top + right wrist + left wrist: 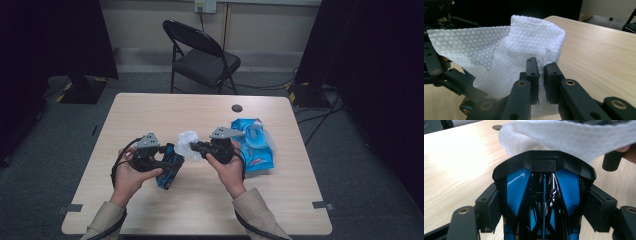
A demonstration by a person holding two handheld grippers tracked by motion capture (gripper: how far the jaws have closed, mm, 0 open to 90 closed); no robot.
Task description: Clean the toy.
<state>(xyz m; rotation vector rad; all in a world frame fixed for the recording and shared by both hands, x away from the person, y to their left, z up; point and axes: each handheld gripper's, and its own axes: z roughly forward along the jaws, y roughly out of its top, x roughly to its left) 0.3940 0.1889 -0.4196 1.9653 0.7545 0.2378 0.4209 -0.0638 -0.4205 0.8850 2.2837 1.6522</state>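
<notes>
My left gripper (167, 165) is closed on a glossy blue and black object (170, 175) and holds it just above the table, left of centre. In the left gripper view the pads (490, 207) press on both sides of the object (517, 187). The white wipe (564, 137) hangs close beyond its far end. My right gripper (194, 146) is shut on the white textured wipe (186, 141). In the right gripper view the wipe (499, 50) is pinched at its lower edge between the gripper's (541, 71) two black jaws.
A blue wipes packet (256, 145) lies on the wooden table (200, 205) right of my right hand. A small dark disc (237, 108) sits near the far edge. A black folding chair (202, 52) stands behind the table. Cables run across the floor at right.
</notes>
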